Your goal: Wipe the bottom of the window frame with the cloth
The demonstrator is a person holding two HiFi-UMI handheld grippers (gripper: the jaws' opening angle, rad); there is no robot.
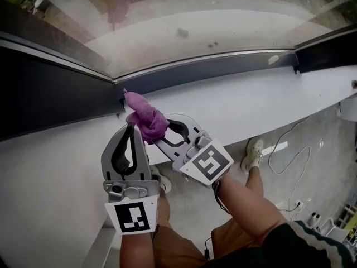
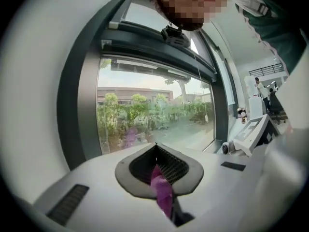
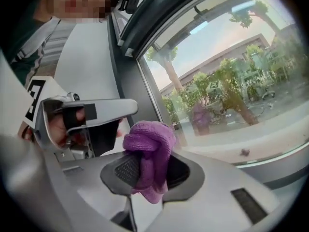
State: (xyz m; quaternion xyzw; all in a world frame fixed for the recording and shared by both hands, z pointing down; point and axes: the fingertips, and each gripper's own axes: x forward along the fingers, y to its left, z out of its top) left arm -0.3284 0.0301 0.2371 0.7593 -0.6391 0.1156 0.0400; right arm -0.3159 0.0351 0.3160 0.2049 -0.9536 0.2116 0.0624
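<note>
A bunched purple cloth [image 1: 146, 119] lies on the white sill [image 1: 251, 102], its tip touching the corner of the dark bottom window frame [image 1: 201, 71]. My left gripper [image 1: 133, 127] comes at it from below and is shut on a thin strip of the cloth [image 2: 161, 190]. From the right, my right gripper [image 1: 157, 136] is shut on the main wad of cloth [image 3: 149, 151], which bulges above its jaws. The two grippers sit close together, tips nearly meeting at the cloth. In the right gripper view the left gripper [image 3: 84, 115] shows just to the left.
The dark frame runs left [image 1: 50, 94] and right [image 1: 329, 52] along the glass. Below the sill edge are the person's legs, a shoe [image 1: 254, 152] and a white cable [image 1: 293, 149] on the floor. A person [image 2: 260, 87] stands far off indoors.
</note>
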